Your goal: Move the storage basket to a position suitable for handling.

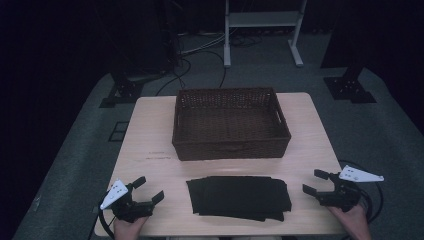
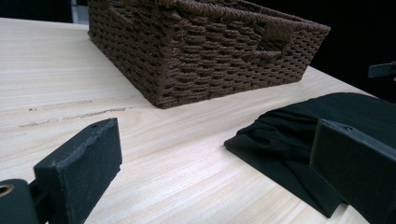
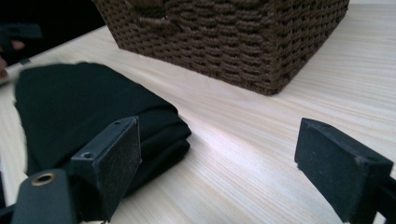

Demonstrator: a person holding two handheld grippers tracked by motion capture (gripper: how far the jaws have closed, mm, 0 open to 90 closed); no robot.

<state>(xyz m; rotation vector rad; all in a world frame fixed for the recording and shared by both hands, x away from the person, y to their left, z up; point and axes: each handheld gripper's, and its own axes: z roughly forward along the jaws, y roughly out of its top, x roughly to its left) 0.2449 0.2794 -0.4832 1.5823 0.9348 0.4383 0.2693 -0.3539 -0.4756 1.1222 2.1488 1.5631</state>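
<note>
Both my grippers, left point(image 1: 149, 189) and right point(image 1: 315, 182), have fingers spread at the bottom corners, flanking the folded black cloth point(image 1: 239, 197); next I'd pinch its edges, basket point(image 1: 231, 148) probably.

Folded black cloth point(image 1: 239, 196), flat, before basket point(image 1: 231, 124)

A pale wood-grain counter point(image 1: 150, 130) stands on grey carpeted floor point(image 1: 75, 165) in a dim room, the far surroundings falling into near darkness. Beyond the counter, a white metal frame point(image 1: 262, 20) rises on two legs, with cables point(image 1: 200, 50) trailing across the floor beside it. Black stand bases point(image 1: 122, 92) sit at the counter's far corners, one on each side point(image 1: 350, 87). Light falls mainly on the countertop.
</note>
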